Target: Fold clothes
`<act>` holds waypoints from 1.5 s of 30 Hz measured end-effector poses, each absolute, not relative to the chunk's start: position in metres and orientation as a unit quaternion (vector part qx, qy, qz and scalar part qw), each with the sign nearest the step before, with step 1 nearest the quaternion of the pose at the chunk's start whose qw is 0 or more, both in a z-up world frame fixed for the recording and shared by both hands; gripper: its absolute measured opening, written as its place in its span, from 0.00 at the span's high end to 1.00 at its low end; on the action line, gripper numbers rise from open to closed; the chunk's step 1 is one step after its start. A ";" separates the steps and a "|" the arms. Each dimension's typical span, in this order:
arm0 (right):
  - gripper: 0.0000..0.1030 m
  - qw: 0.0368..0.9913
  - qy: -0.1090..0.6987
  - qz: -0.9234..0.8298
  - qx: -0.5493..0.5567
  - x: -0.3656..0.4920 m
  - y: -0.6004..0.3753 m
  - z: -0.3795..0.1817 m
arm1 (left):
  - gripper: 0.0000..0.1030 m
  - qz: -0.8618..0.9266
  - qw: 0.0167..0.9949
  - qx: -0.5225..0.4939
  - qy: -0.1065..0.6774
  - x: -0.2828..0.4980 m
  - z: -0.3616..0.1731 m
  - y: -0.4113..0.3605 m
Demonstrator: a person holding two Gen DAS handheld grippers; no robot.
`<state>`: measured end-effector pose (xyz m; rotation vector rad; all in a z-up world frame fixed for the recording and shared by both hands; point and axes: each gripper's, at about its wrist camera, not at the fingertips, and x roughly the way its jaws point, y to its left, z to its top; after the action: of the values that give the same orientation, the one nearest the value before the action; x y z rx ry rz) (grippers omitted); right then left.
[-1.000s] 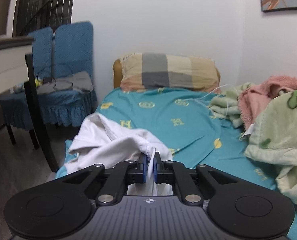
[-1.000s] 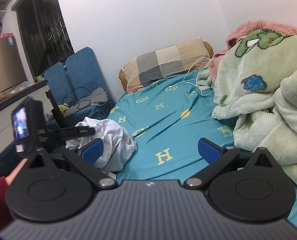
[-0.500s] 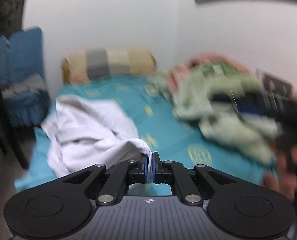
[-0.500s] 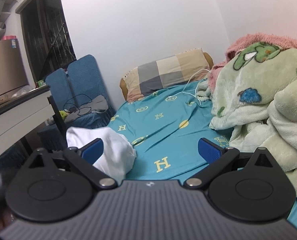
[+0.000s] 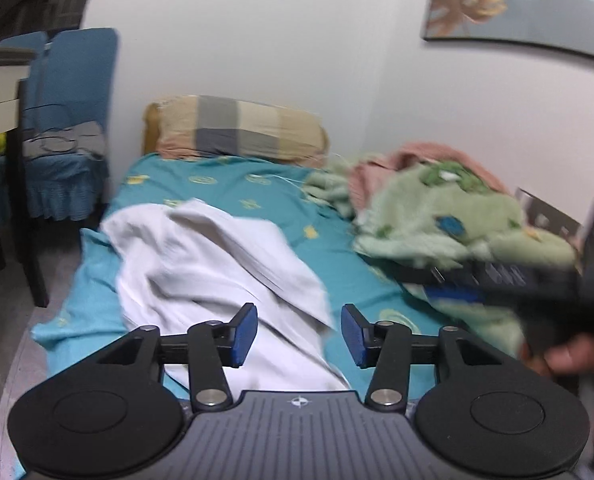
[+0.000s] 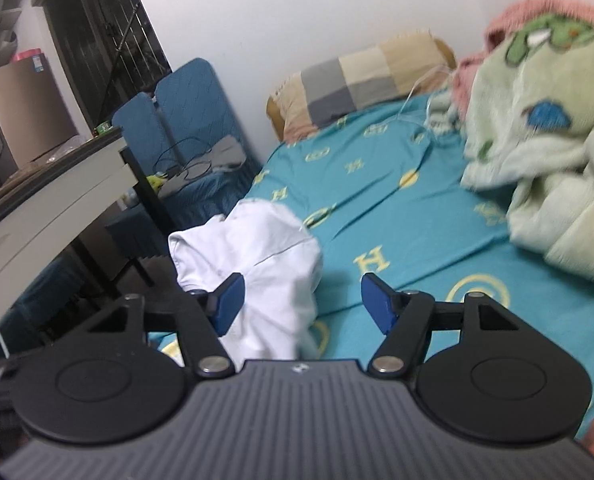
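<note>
A crumpled white garment (image 5: 217, 268) lies on the teal bedsheet (image 5: 233, 184) near the bed's left front edge. My left gripper (image 5: 299, 334) is open and empty just above the garment's near part. In the right wrist view the same white garment (image 6: 265, 252) is bunched at the bed's left edge. My right gripper (image 6: 301, 304) is open and empty, its left finger over the garment. The right gripper's body shows blurred at the right of the left wrist view (image 5: 537, 280).
A checked pillow (image 5: 237, 130) lies at the head of the bed. A heap of green and pink blankets (image 6: 537, 128) fills the bed's right side. Blue chairs (image 5: 69, 128) and a white desk (image 6: 57, 200) stand left of the bed.
My left gripper has opened and let go of the white garment, which now lies spread on the sheet. My right gripper has moved nearer to the garment and stays open.
</note>
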<state>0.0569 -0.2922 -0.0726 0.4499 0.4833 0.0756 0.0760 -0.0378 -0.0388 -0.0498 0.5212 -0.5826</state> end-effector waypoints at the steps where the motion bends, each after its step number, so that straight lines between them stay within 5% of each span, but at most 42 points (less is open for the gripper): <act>1: 0.34 0.941 0.245 0.043 0.231 0.060 -0.292 -0.077 | 0.44 -0.267 0.929 -0.019 0.257 0.089 -0.037 -0.037; 10: 0.34 0.918 0.289 0.075 0.259 0.075 -0.285 -0.098 | 0.42 -0.252 0.896 0.228 0.286 0.171 -0.087 -0.076; 17: 0.34 0.912 0.303 0.077 0.265 0.083 -0.285 -0.104 | 0.44 -0.241 0.888 0.356 0.163 0.148 -0.116 -0.109; 18: 0.34 0.912 0.304 0.077 0.263 0.084 -0.284 -0.105 | 0.49 -0.243 0.890 0.358 0.141 0.144 -0.115 -0.112; 20: 0.34 0.915 0.303 0.076 0.256 0.083 -0.281 -0.104 | 0.83 -0.258 0.893 0.350 0.121 0.137 -0.107 -0.113; 23: 0.34 0.921 0.299 0.070 0.242 0.080 -0.278 -0.102 | 0.98 -0.268 0.903 0.324 0.085 0.123 -0.091 -0.111; 37: 0.34 0.944 0.274 0.075 0.168 0.086 -0.235 -0.092 | 0.99 -0.329 0.937 0.115 0.030 0.058 -0.006 -0.087; 39: 0.59 0.934 0.299 0.051 0.189 0.094 -0.239 -0.104 | 0.99 -0.315 0.943 0.102 0.037 0.064 -0.005 -0.079; 45: 0.88 0.917 0.314 0.022 0.244 0.094 -0.259 -0.114 | 0.99 -0.275 0.958 0.058 0.050 0.078 -0.002 -0.059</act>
<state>0.0937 -0.2585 -0.1143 0.5020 0.6469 0.0452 0.0784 -0.0585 -0.0020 0.1169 0.1004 -0.5574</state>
